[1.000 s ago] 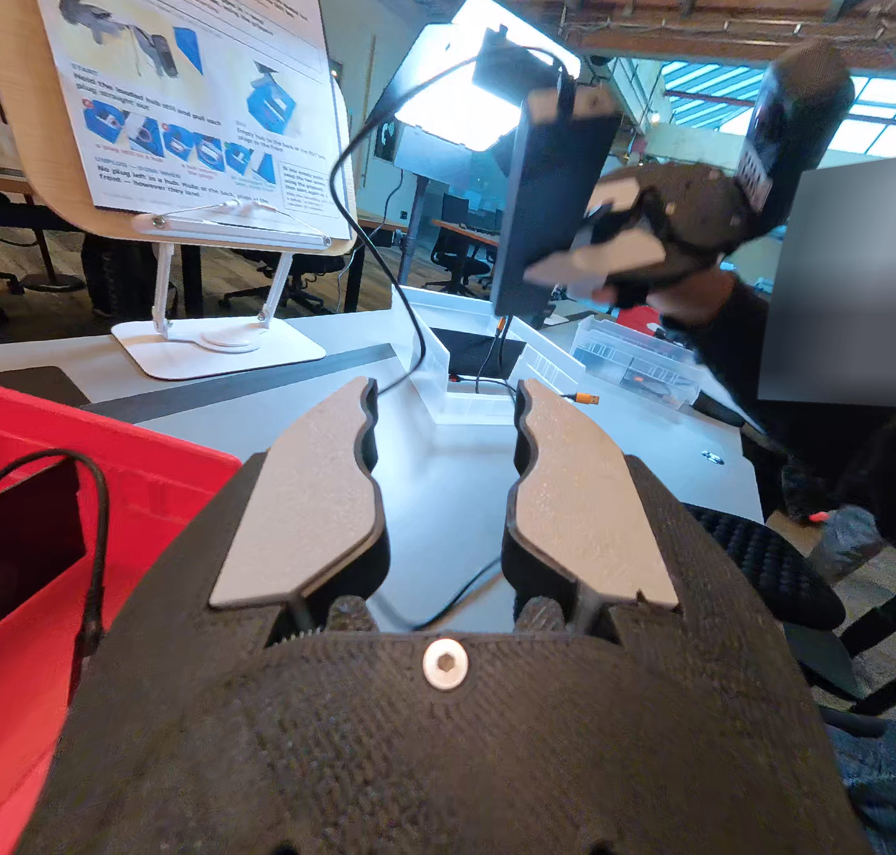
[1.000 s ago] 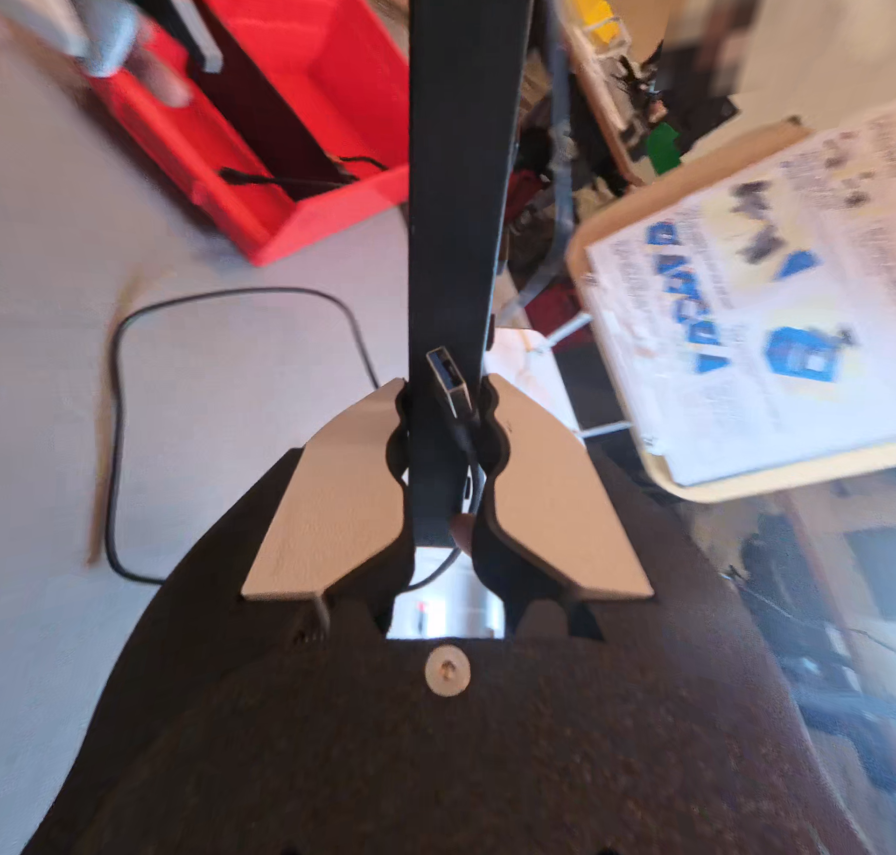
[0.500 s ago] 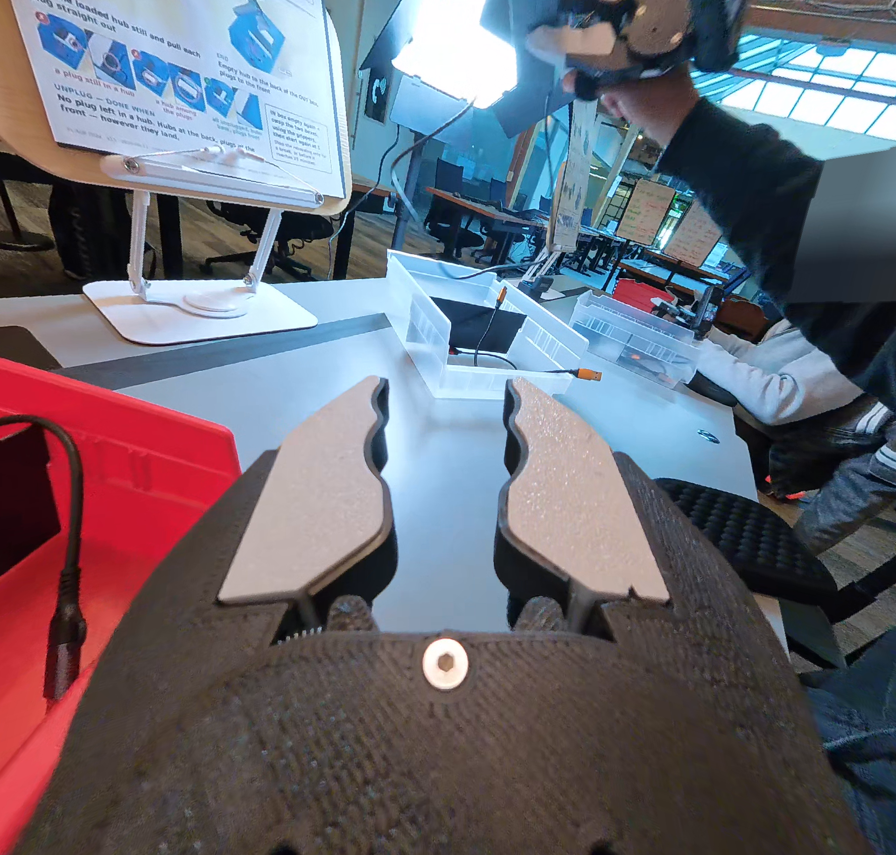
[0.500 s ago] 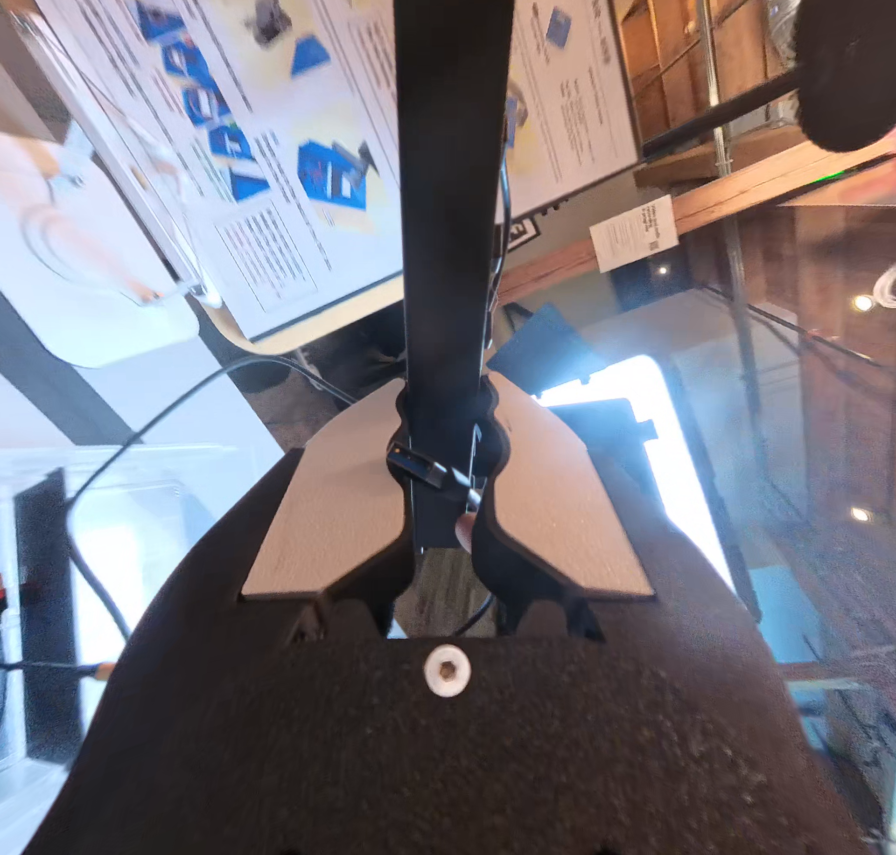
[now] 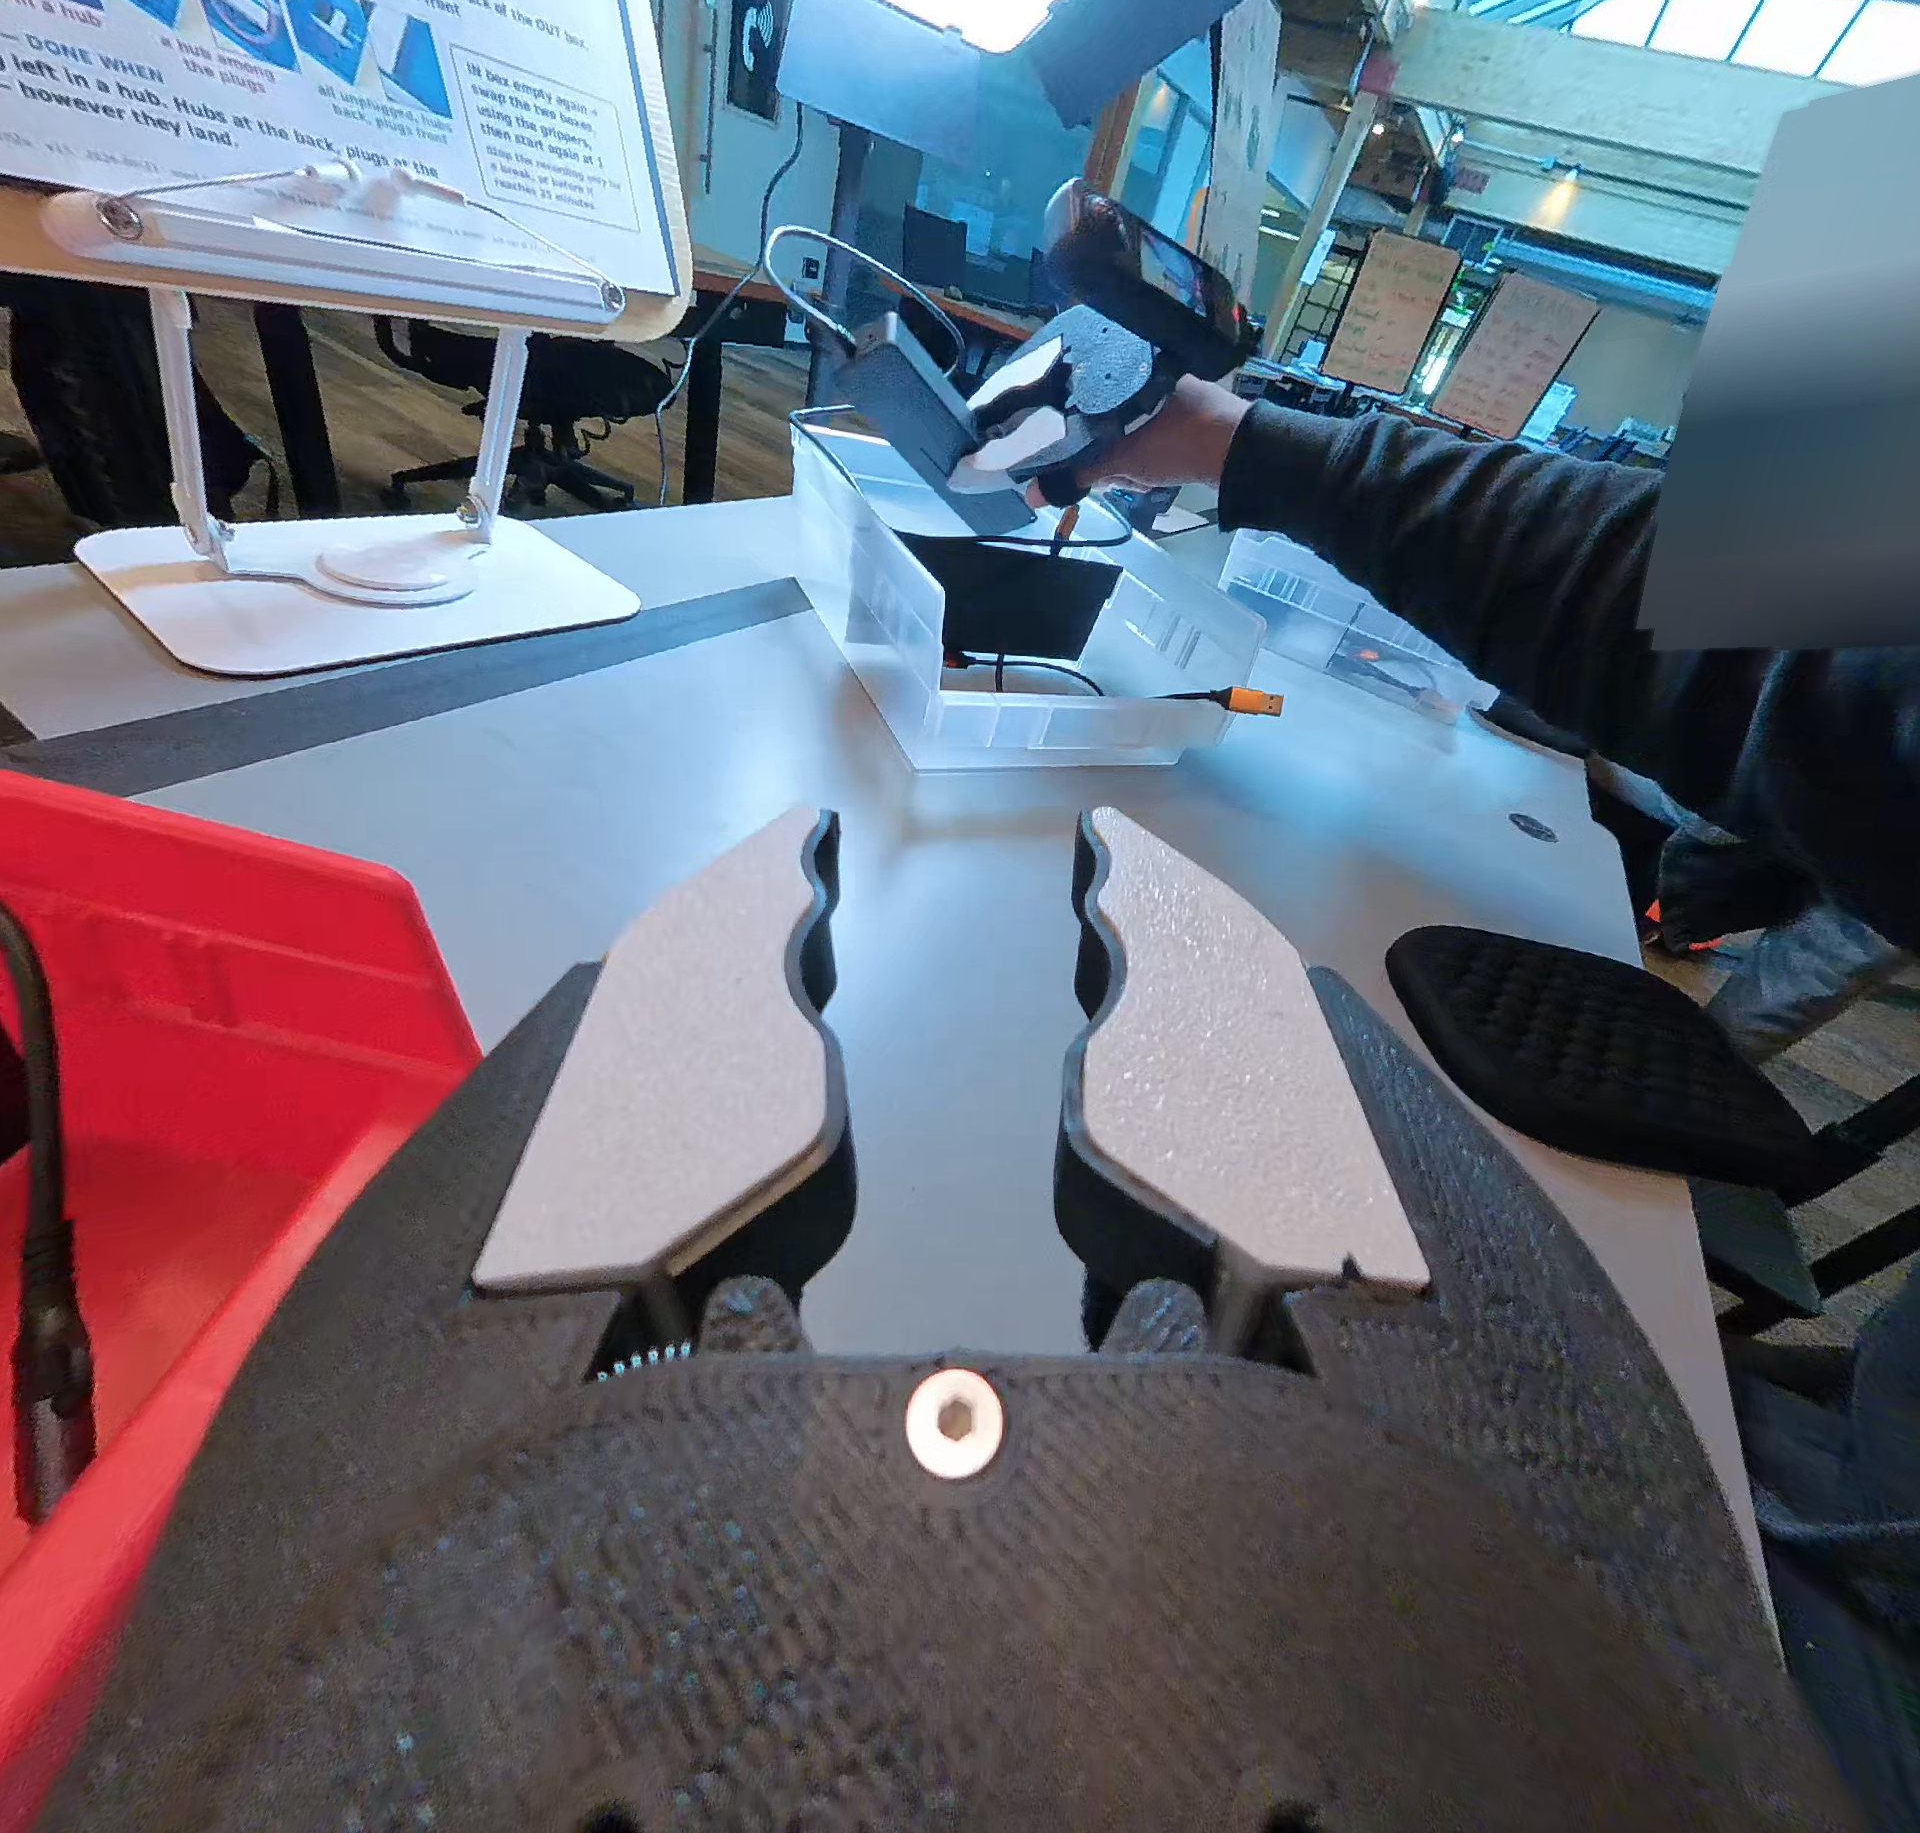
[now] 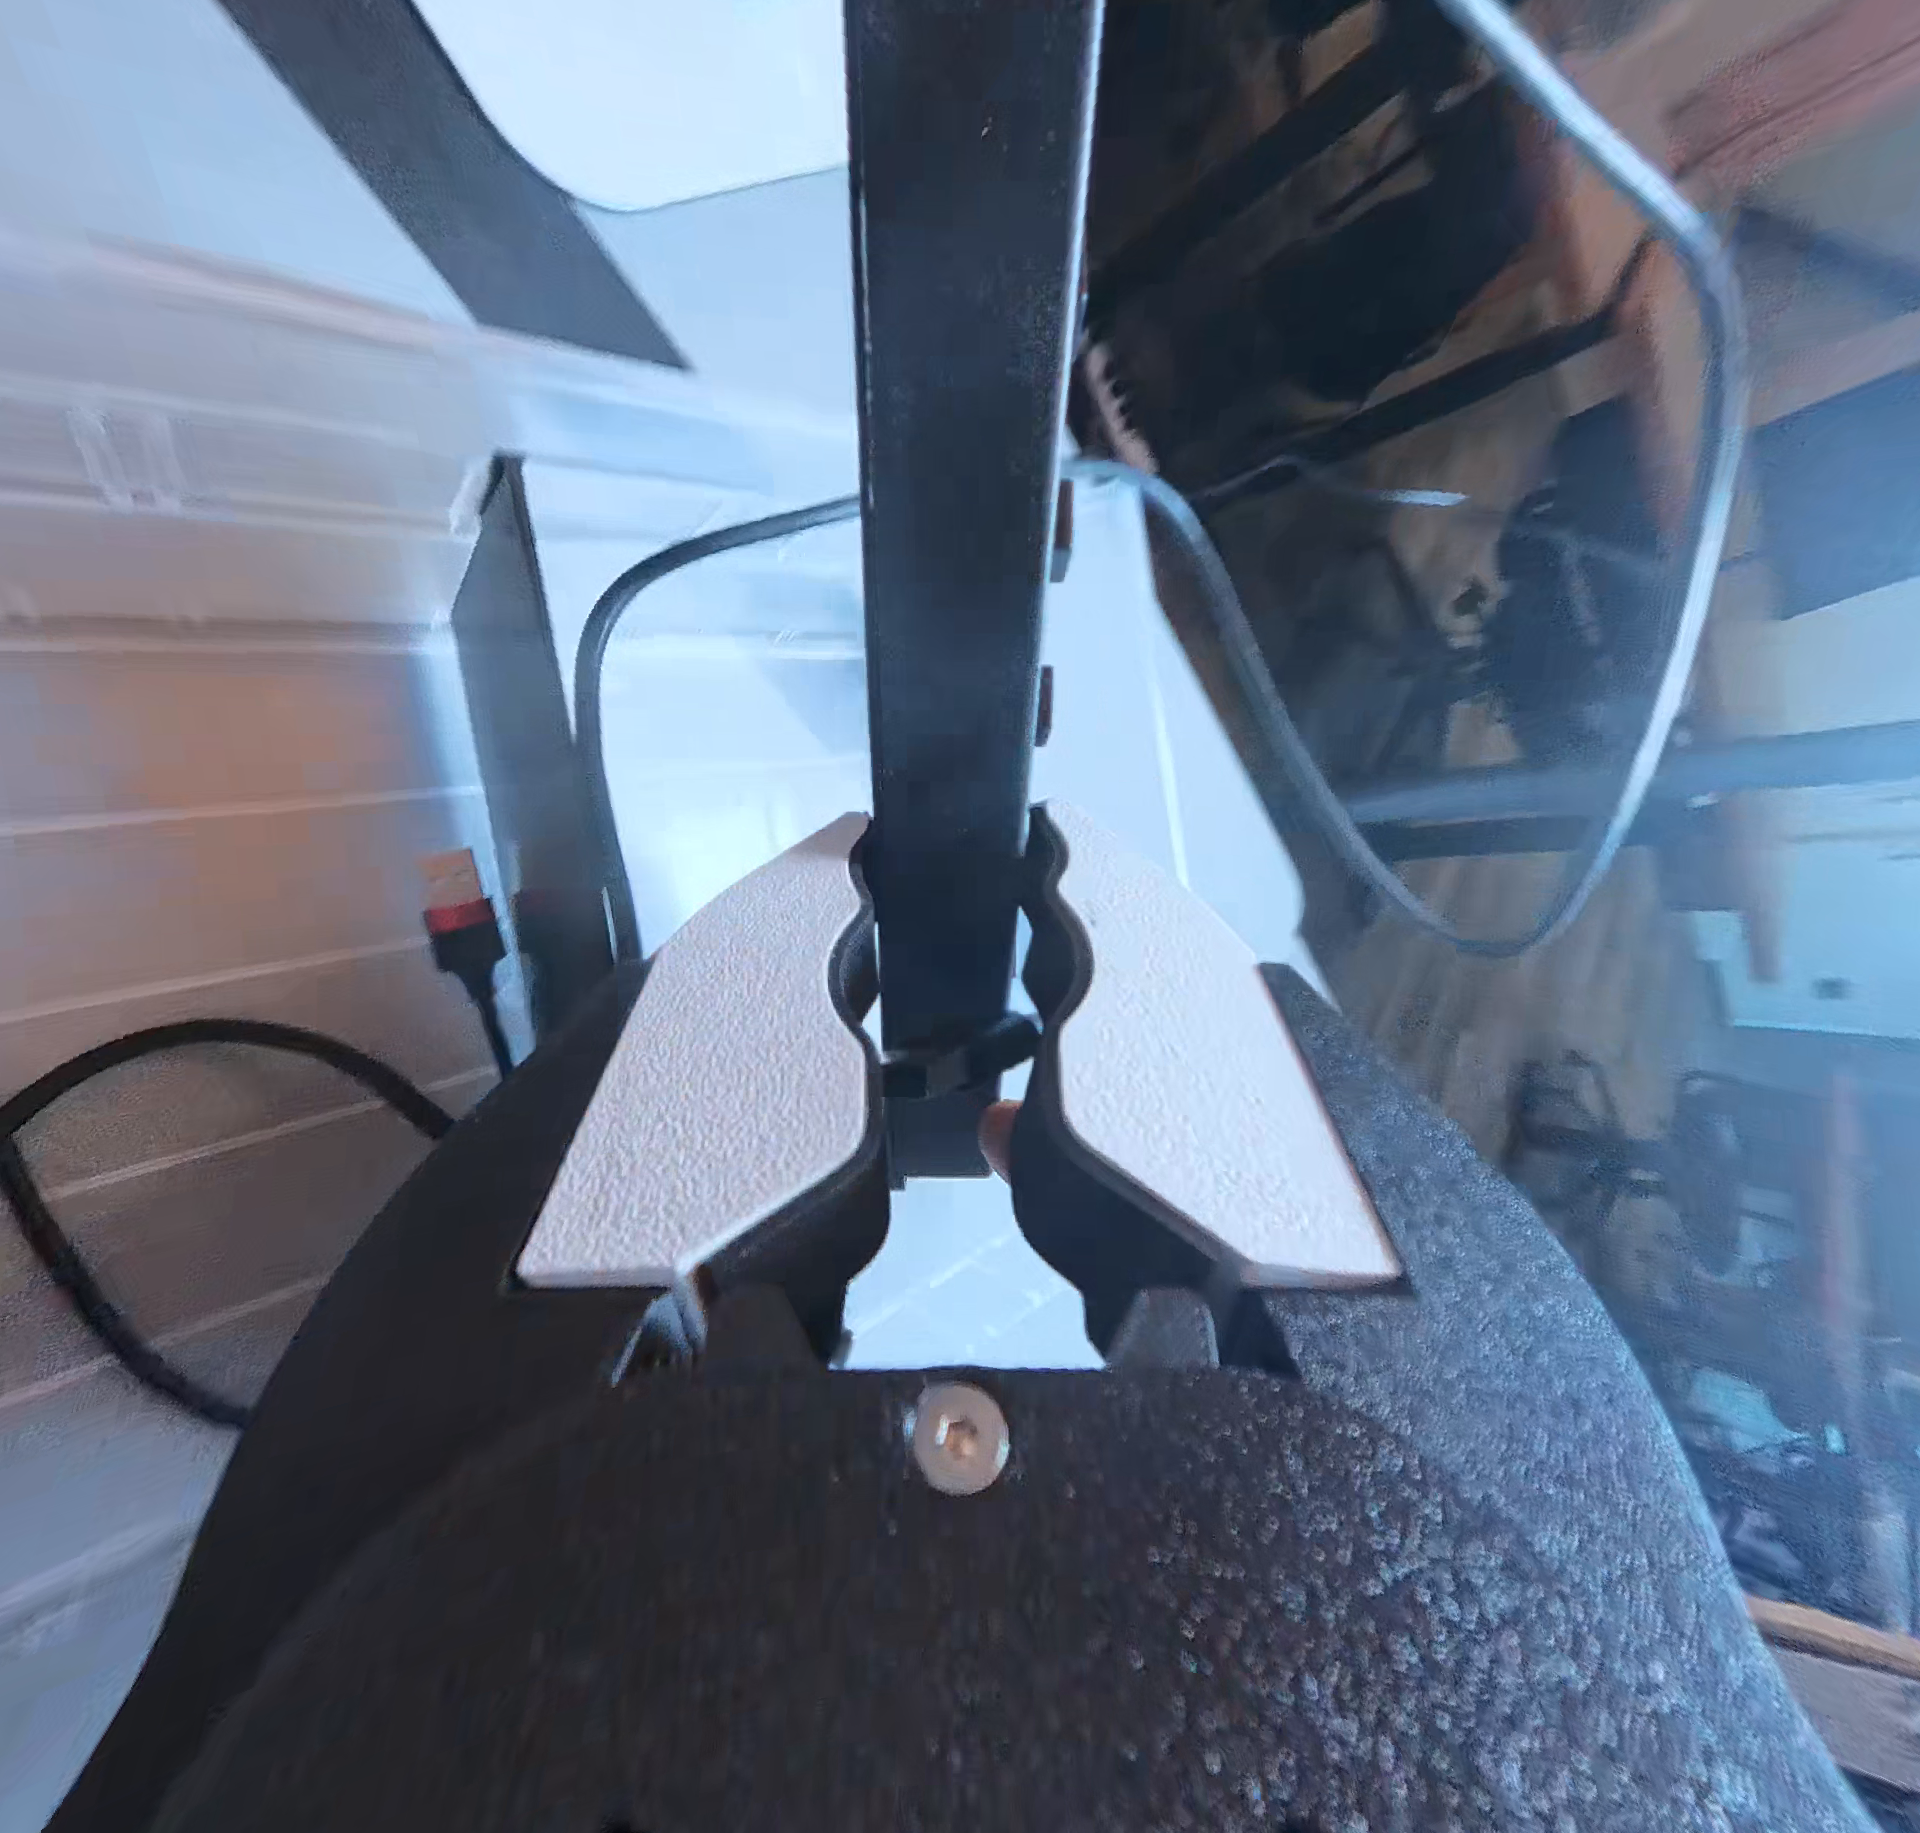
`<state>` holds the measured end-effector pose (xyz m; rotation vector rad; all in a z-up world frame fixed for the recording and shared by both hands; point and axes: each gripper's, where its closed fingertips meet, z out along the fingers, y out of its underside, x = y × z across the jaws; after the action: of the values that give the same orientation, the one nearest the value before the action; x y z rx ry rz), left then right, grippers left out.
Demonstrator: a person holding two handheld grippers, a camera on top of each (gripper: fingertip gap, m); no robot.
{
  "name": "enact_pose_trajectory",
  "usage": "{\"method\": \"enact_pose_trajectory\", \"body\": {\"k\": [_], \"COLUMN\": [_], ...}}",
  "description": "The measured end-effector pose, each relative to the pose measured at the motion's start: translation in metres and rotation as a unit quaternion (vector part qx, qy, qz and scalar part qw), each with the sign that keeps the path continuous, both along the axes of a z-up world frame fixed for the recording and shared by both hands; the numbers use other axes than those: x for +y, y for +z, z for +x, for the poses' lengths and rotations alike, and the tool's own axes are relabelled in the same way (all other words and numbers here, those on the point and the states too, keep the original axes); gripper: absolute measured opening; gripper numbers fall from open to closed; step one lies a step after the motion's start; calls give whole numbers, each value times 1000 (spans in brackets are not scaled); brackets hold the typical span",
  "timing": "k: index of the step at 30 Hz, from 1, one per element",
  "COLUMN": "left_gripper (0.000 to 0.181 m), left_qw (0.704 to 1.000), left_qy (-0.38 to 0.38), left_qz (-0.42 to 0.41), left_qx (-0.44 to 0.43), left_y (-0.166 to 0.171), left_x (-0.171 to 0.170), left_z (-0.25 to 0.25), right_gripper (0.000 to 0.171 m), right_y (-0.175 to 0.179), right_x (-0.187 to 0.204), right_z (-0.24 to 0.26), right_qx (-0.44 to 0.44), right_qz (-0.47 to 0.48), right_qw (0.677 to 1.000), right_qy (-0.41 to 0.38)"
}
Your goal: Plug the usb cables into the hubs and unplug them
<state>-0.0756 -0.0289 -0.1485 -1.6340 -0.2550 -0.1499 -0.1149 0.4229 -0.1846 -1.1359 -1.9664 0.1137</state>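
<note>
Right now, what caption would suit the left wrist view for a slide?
Open left gripper waits over the table while the right gripper holds a black hub above the clear bin.

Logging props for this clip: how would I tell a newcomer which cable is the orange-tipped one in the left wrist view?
Start at the clear plastic bin on the white table, right of the white document stand. Over the bin's near right corner hangs a thin black cable ending in an orange plug. The bin's other cables stay inside it; this plug alone pokes out past the wall.

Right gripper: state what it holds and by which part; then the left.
The right gripper is shut on the flat black rectangular USB hub, clamped near its lower end. The left gripper is open and holds nothing.
</note>
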Motion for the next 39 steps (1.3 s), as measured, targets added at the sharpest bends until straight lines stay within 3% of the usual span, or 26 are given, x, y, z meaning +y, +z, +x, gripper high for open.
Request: {"method": "enact_pose_trajectory", "body": {"k": [6, 12, 15, 22, 26, 29, 34, 39], "left_gripper": [43, 43, 43, 43, 43, 45, 48, 54], "left_qw": [1000, 1000, 1000, 1000, 1000, 999, 995, 979], "left_qy": [-4, -6, -9, -15, -12, -8, 24, 77], "left_qz": [-10, -18, -22, -22, -24, -34, -70, -144], "left_qx": [-4, -6, -7, -3, 7, 20, 66, 120], "left_y": [-6, -12, -14, -13, -11, -11, -16, -28], "left_x": [2, 3, 4, 4, 3, 2, -3, -17], "left_z": [-1, -2, -1, 1, 2, 0, -8, -33], "right_gripper": [25, 25, 39, 58, 59, 59, 61, 65], "right_y": [-41, -53, -44, 13, 48, 43, -16, -73], "right_x": [5, 9, 15, 4, -57, -124, -201, -199], "right_z": [8, 21, 26, 25, 26, 38, 52, 52], "right_qx": [-93, -177, -189, -92, 2, 9, -17, -63], "right_qz": [-56, -83, -69, -33, -81, -127, -183, -90], "right_qw": [994, 981, 979, 995, 997, 990, 982, 994], "right_qy": [-11, -18, -25, -26, 10, 62, 41, -12]}}
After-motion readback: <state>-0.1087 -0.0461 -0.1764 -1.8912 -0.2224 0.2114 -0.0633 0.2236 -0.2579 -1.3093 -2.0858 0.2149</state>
